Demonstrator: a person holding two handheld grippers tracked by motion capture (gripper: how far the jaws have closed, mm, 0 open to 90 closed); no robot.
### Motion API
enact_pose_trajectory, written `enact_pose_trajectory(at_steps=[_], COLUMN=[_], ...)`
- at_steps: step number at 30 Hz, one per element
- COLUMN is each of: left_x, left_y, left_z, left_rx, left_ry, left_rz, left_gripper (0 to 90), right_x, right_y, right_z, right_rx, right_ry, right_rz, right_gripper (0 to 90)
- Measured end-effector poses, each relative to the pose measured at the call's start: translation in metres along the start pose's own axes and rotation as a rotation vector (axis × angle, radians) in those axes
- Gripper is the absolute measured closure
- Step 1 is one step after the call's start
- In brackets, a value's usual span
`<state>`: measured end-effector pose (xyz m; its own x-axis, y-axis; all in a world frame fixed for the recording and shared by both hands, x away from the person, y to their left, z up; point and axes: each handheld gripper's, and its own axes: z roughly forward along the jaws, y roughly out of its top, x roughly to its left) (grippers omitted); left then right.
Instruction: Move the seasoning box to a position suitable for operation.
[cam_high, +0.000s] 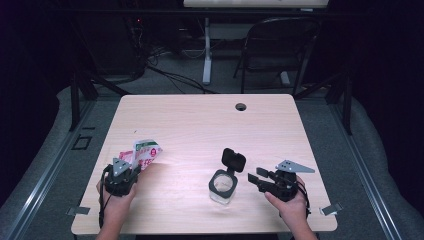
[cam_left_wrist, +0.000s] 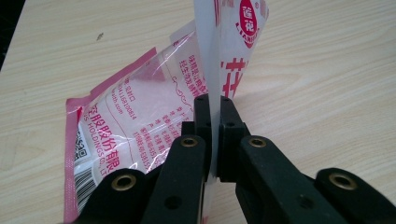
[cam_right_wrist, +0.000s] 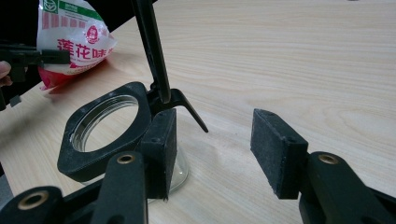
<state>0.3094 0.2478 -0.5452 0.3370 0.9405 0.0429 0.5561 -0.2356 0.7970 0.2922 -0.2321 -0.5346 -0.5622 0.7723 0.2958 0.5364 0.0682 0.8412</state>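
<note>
OK, left tongs (cam_left_wrist: 214, 140) are clenched on the top seam of the packet (cam_high: 144, 152), which sits well left of the jar (cam_high: 222, 187) on the counter (cam_high: 200, 125). Packet looks light, floppy and slick; the flat sealed edge is probably the best hold. Right tongs (cam_right_wrist: 219, 149) are released, just right of the jar with its flip lid (cam_high: 233, 159) up, gripping nothing.

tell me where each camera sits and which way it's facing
High view: above the person's side, looking forward and down on the table; both forearms, left gripper, right gripper.
Left gripper view: along its shut jaws, clamped on the packet.
Right gripper view: along its open jaws toward the jar, lid up.
Shared: the packet appears in both gripper views.
</note>
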Motion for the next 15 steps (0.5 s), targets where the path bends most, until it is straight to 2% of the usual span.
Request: enact_pose_trajectory(at_steps=[3, 6, 7, 12, 13, 14, 15], left_x=[0.001, 0.002, 0.003, 0.0, -0.002, -0.002, -0.002], left_y=[0.002, 0.003, 0.004, 0.009, 0.011, 0.011, 0.014], left_z=[-0.003, -0.004, -0.004, -0.005, -0.006, -0.006, -0.006], left_rx=[0.007, 0.006, 0.01, 0.033, 0.041, 0.041, 0.05], left_ry=[0.001, -0.001, -0.004, -0.007, -0.005, -0.005, -0.003], left_rz=[0.023, 0.014, 0.013, 0.051, 0.077, 0.077, 0.097], left_gripper=[90.0, 90.0, 90.0, 90.0, 90.0, 90.0, 90.0], right_x=[0.0, 0.0, 0.0, 0.0, 0.0, 0.0, -0.001], right_y=[0.0, 0.0, 0.0, 0.002, 0.003, 0.003, 0.003], right_z=[0.0, 0.001, 0.001, 0.001, 0.002, 0.002, 0.002], right_rx=[0.0, 0.003, 0.019, 0.054, 0.077, 0.085, 0.094], right_ry=[0.001, 0.001, -0.001, -0.006, -0.018, -0.02, -0.026], right_rz=[0.005, 0.007, 0.004, -0.011, -0.028, -0.03, -0.037], right_gripper=[50.9, 50.6, 50.5, 49.7, 49.6, 49.7, 49.7])
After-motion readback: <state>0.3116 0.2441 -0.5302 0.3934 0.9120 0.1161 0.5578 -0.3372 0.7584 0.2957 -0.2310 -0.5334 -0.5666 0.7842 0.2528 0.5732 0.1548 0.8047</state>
